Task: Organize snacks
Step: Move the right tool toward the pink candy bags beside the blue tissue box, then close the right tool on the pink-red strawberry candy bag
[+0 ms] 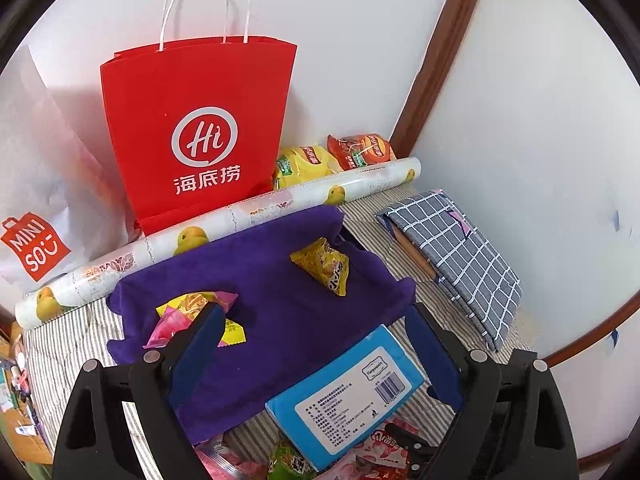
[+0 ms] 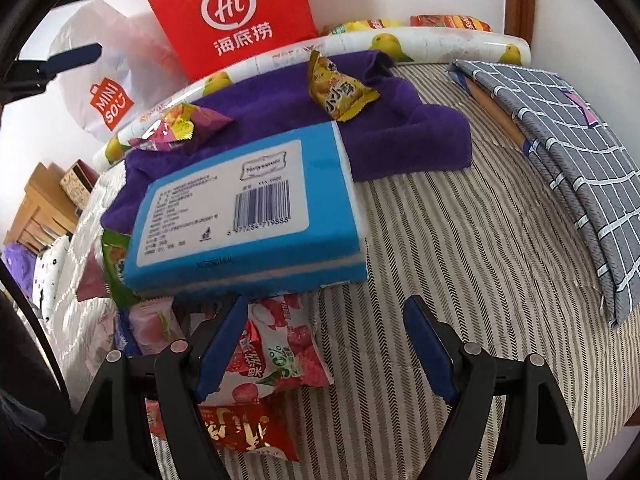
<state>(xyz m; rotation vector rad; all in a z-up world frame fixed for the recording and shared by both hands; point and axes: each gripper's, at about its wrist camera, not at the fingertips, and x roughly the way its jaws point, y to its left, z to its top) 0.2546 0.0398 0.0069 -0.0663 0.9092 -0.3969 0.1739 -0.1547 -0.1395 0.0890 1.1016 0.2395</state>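
A purple towel (image 1: pixel 260 280) (image 2: pixel 400 128) lies on the striped bed. On it lie a yellow snack packet (image 1: pixel 324 266) (image 2: pixel 340 90) and a pink and yellow snack packet (image 1: pixel 188 312) (image 2: pixel 180 126). A blue tissue pack (image 1: pixel 344 396) (image 2: pixel 248 208) rests on a pile of snack packets: a red and pink lychee packet (image 2: pixel 276 348), a red packet (image 2: pixel 240 428) and a green packet (image 2: pixel 114 268). My left gripper (image 1: pixel 316 336) is open above the towel, holding nothing. My right gripper (image 2: pixel 326 344) is open just in front of the tissue pack, over the lychee packet.
A red paper bag (image 1: pixel 196 128) (image 2: pixel 236 16) and a white Miniso bag (image 1: pixel 32 200) (image 2: pixel 108 92) stand against the wall behind a rolled lemon-print sheet (image 1: pixel 240 216) (image 2: pixel 420 44). Yellow and orange noodle packs (image 1: pixel 332 156) lie behind the roll. A grey checked cloth (image 1: pixel 460 256) (image 2: pixel 568 152) lies at the right.
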